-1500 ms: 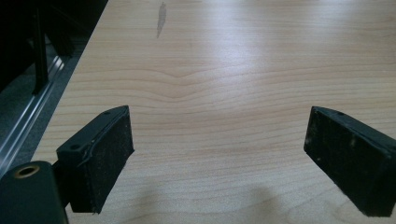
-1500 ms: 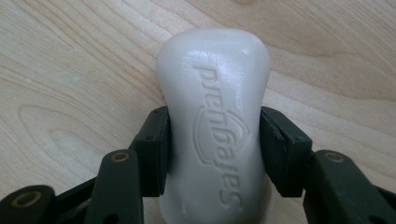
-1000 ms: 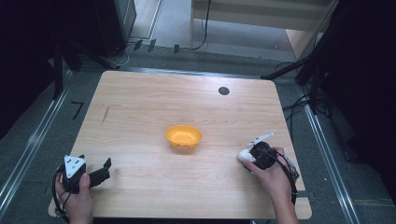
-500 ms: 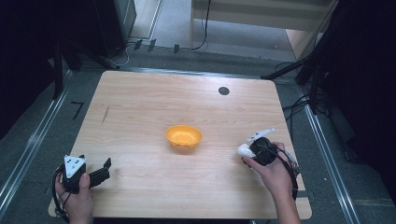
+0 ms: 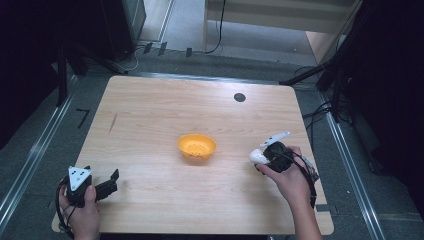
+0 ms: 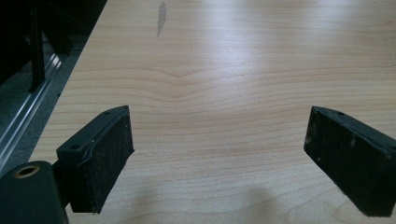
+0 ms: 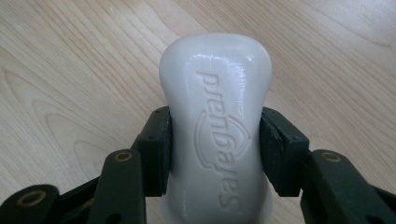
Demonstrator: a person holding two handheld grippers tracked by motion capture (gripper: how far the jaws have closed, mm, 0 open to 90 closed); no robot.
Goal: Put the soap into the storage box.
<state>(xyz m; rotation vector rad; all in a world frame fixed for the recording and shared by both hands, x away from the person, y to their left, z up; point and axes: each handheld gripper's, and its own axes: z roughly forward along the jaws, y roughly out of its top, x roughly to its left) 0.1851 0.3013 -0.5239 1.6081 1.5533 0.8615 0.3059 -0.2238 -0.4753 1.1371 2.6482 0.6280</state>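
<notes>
Right gripper (image 5: 261,159) has its jaws clamped on a white soap bar (image 7: 215,126), well right of the orange bowl (image 5: 197,146) on the desk (image 5: 150,120); left gripper (image 6: 219,158) sits wide, empty; pickup judged done, placement seemingly left.

In the right gripper view the white moulded bar of soap (image 7: 217,135) runs off the bottom edge, and its 2 flanks are covered by the black jaw pads of the right hand-held gripper (image 7: 215,149). From the high view the soap's embossed lettering is too small to read. The person's left forearm is cut off there.
</notes>
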